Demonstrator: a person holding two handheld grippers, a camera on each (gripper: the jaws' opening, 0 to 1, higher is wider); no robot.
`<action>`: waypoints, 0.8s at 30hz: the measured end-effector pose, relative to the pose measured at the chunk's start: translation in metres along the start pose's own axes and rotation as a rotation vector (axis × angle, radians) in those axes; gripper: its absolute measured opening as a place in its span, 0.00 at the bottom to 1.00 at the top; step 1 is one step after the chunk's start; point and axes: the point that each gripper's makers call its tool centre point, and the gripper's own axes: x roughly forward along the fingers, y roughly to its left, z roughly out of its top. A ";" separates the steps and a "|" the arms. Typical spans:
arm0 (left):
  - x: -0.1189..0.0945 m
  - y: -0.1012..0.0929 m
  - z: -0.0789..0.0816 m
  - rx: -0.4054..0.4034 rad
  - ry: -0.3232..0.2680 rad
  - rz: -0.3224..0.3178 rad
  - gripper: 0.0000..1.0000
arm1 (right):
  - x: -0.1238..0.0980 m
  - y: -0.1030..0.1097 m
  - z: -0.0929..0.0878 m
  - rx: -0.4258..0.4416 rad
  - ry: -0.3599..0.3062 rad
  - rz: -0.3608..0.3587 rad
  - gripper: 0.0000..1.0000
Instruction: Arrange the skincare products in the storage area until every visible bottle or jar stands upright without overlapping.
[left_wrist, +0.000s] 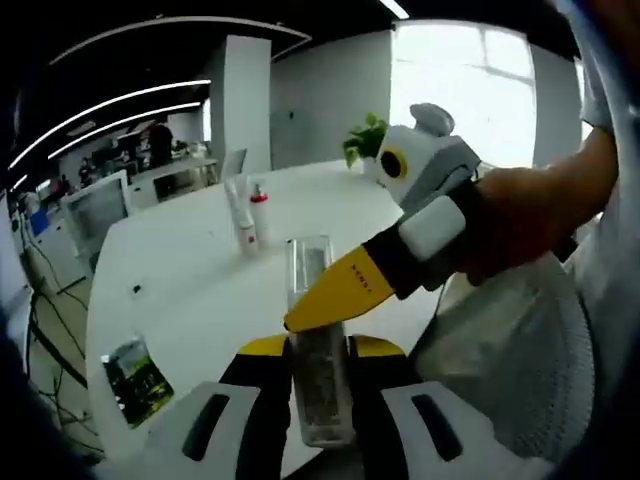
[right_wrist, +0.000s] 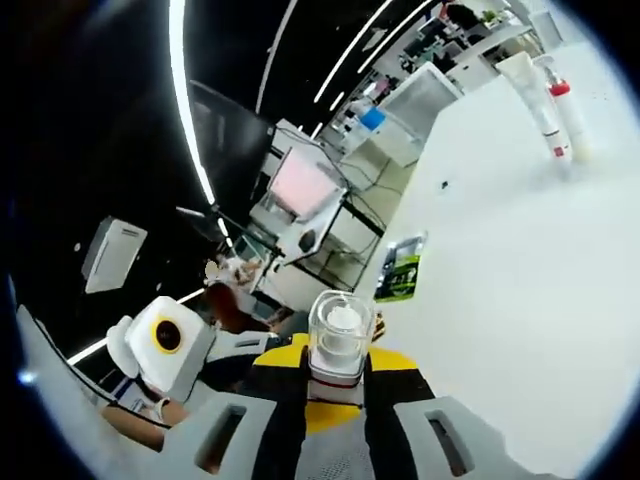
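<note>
Bottle clear, tall, clamped between left gripper jaws, its lower end cut off by them; contents hard to make out. Right gripper tip touches its side. In right gripper view, right gripper jaws grip the bottle end-on. Far back on white table: tube and red-capped bottle upright, just beside each other.

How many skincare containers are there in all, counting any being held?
3. A clear bottle is gripped by the left tool. A white tube and a red-capped bottle stand together farther back on the white table. More may be hidden.
</note>
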 end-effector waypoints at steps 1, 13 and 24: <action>0.000 0.000 0.002 0.016 -0.005 0.001 0.19 | -0.001 0.000 0.002 -0.002 -0.004 0.003 0.14; -0.018 0.029 0.011 0.196 -0.051 0.123 0.63 | -0.026 0.007 0.027 -0.214 0.013 0.009 0.14; -0.034 0.079 -0.042 0.091 0.090 0.374 0.68 | -0.054 -0.054 0.074 -0.294 -0.020 -0.210 0.15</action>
